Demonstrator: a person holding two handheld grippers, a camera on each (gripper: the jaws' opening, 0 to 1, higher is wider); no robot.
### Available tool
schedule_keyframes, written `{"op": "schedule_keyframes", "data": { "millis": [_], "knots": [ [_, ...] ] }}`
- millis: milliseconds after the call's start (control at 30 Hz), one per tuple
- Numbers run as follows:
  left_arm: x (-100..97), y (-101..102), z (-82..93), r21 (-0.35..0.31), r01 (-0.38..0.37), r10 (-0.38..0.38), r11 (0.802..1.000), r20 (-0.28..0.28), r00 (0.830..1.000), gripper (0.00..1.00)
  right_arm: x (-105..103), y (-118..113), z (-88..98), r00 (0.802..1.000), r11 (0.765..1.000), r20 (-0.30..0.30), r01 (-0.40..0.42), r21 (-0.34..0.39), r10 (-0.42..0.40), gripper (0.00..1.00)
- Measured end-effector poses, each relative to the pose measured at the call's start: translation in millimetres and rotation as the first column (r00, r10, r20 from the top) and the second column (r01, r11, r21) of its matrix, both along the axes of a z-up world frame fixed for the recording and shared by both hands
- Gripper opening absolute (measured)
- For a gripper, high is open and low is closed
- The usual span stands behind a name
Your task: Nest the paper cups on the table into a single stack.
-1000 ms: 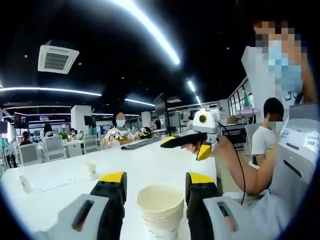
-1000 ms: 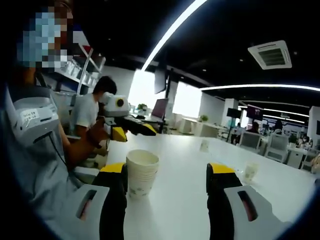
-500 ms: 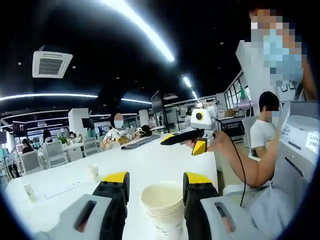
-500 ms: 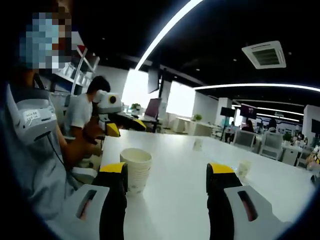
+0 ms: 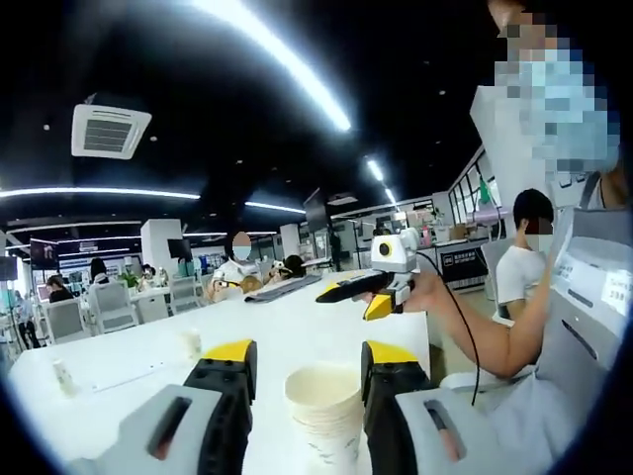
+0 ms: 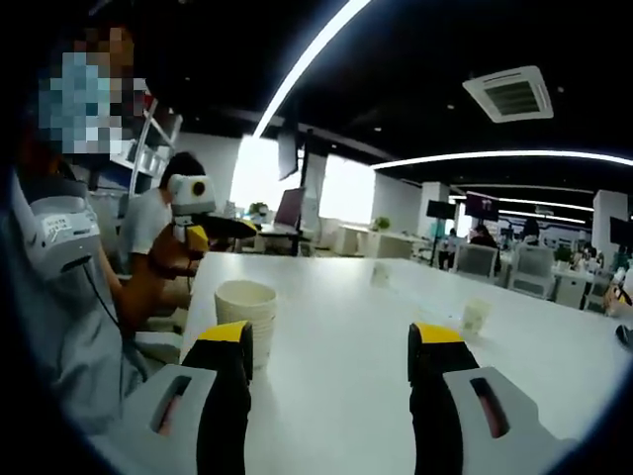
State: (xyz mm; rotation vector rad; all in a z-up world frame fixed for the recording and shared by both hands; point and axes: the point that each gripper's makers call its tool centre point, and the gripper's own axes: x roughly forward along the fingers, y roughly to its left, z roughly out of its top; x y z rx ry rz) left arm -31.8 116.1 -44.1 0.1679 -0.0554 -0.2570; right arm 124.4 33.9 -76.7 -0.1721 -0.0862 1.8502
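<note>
Cup stack (image 5: 323,416) sits on the white counter (image 5: 297,317), between the jaws of the left gripper (image 5: 297,381) at 6 o'clock in left gripper view. Jaws flank the stack; can't tell if they touch it, so left gripper state: cannot tell clamped or just apart around it. In right gripper view the same cup stack (image 6: 245,317) stands at about 8 o'clock, just beyond the left jaw of the right gripper (image 6: 331,366), whose jaws are wide apart, nothing between them.

Progress: several cups already nested, rims layered. Loose small cup (image 6: 475,317) at 3 o'clock in right gripper view, another small cup (image 6: 381,274) further back near centre; in left gripper view a cup (image 5: 192,342) at 9 o'clock and another cup (image 5: 62,376) far at 9. So judged partly done, up to four loose cups left if they're all task cups; too small to confirm.

Writing: stack has faint print on its side, unreadable. Label on the person's grey vest (image 5: 593,287) at 3 o'clock, text too small to read. No brands legible.
</note>
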Motion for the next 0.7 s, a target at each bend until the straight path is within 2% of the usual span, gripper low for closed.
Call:
{"op": "schedule_keyframes", "data": {
  "millis": [267, 500, 700],
  "knots": [
    [-4.3, 2, 2.1, 0.005, -0.003, 0.003, 1.000, 0.008, 1.000, 0.43, 19, 10, -1.9, 1.000, 1.000, 0.005, -0.008, -0.005, 0.008, 0.68],
    [-10.5, 4, 6.5, 0.008, -0.006, 0.006, 1.000, 0.019, 1.000, 0.43, 39, 19, -1.8, 1.000, 0.999, -0.004, -0.017, -0.039, 0.017, 0.67],
    [-17.3, 3, 9.0, 0.018, -0.003, 0.002, 1.000, 0.025, 1.000, 0.42, 55, 28, -8.7, 1.000, 0.997, 0.004, -0.014, -0.074, 0.014, 0.67]
  ]
}}
